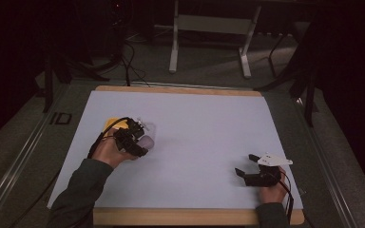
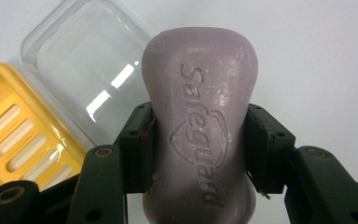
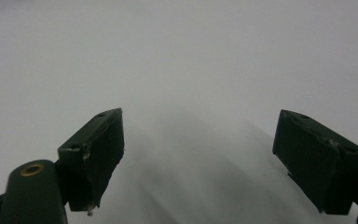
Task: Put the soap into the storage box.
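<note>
1. My left gripper (image 2: pixel 198 140) is gripping a lilac bar of soap (image 2: pixel 199 116) across its narrow waist, one of my fingers (image 2: pixel 137 149) pressing on each side; the bar is standing lengthwise between them, with the stamped word "Safeguard" facing the left gripper view.
2. In the high view my left gripper (image 1: pixel 140 140) is sitting over the left part of the bench (image 1: pixel 209 123), with the pale soap (image 1: pixel 147 141) showing at its tip.
3. Just beside the soap, a yellow soap dish (image 2: pixel 14 135) with slotted ribs is lying open on the white sheet, and its clear lid (image 2: pixel 86 60) is lying flat next to it, touching the yellow half along one edge.
4. In the high view the yellow dish (image 1: pixel 109 123) is peeking out behind my left hand (image 1: pixel 107 151).
5. My right gripper (image 1: pixel 244 165) is resting low over the right near part of the bench, well apart from the soap, with my right hand (image 1: pixel 273 190) holding it from behind.
6. Its fingers (image 3: pixel 95 154) are spreading wide apart and holding nothing; in the right gripper view the white bench surface (image 3: pixel 191 70) is showing between them.
</note>
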Motion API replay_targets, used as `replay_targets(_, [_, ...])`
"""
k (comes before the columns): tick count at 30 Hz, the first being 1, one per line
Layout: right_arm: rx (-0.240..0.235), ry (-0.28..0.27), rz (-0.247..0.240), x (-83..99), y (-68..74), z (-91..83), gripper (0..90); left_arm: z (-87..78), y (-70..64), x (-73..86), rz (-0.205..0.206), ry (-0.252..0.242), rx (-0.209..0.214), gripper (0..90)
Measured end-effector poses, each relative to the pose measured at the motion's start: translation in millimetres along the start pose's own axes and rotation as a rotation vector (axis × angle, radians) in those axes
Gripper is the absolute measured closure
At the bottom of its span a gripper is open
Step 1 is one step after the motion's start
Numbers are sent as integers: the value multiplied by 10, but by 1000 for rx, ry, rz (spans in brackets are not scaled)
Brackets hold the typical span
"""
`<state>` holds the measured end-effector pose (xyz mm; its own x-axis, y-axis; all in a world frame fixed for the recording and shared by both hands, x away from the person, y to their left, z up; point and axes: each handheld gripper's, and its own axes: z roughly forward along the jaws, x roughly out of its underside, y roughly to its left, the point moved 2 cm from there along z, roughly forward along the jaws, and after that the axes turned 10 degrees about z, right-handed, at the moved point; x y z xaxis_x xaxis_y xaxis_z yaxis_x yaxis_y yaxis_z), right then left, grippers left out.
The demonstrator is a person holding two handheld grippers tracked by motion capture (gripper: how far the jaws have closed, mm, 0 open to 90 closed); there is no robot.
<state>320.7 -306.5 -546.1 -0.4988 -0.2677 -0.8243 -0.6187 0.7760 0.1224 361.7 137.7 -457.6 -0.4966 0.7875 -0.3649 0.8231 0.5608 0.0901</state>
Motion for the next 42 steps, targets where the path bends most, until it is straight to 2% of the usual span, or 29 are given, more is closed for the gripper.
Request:
replay_targets(8, [1, -1, -2, 0, 0, 0, 162, 4, 52, -18, -10, -2, -2, 500])
replay_targets(19, [1, 1, -2, 0, 3, 1, 162, -30, 137, -31, -48, -19, -7, 500])
replay_targets(27, [2, 3, -1, 0, 4, 1, 162, 16, 185, -33, -83, -18, -4, 500])
replay_targets(34, [2, 3, -3, 0, 4, 1, 162, 30, 229, -34, -93, -16, -19, 500])
replay_targets(42, [2, 2, -4, 0, 4, 1, 162, 21, 313, -14, -129, -27, -24, 500])
